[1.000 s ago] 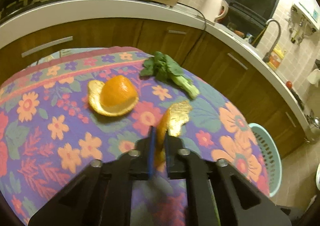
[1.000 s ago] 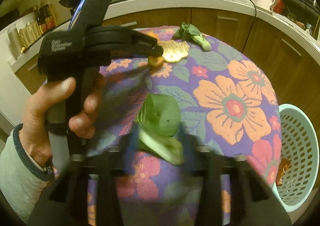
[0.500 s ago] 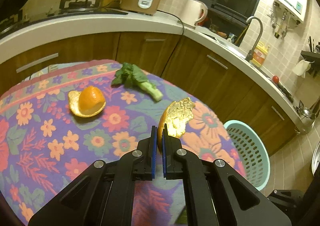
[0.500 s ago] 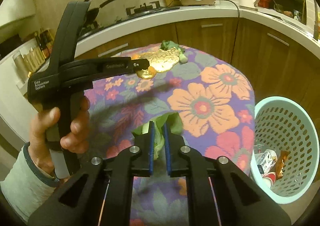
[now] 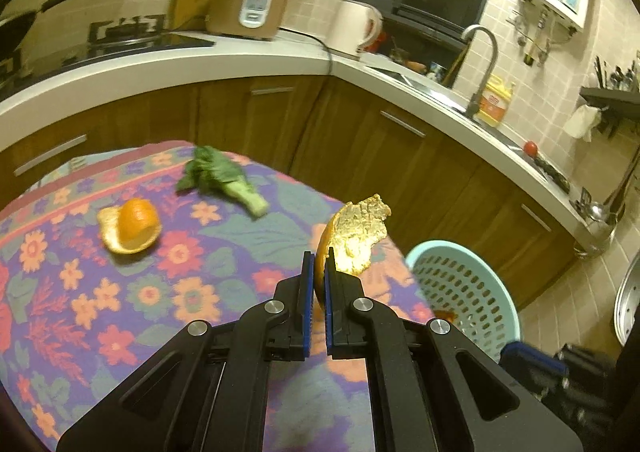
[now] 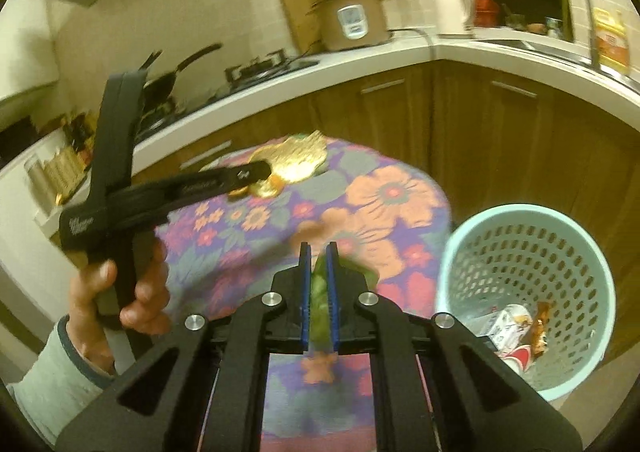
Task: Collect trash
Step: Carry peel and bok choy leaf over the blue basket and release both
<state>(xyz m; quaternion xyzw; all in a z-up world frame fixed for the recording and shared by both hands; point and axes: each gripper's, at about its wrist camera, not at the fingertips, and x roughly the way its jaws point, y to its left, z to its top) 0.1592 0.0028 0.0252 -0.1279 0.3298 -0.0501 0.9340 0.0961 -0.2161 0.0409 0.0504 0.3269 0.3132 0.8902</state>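
While your left gripper (image 5: 316, 272) pinches orange peel (image 5: 354, 234) and your right gripper (image 6: 319, 258) clamps a green leaf (image 6: 320, 284), the basket (image 6: 520, 220) sits right, nearer your right hand

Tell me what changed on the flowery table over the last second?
The right tool closed on the green vegetable scrap and lifted it. The left tool raised its orange peel piece higher. The curled orange peel and leafy green stalk stayed put.

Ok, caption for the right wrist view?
Right claw shut on a green leaf, the turquoise basket just beside it.
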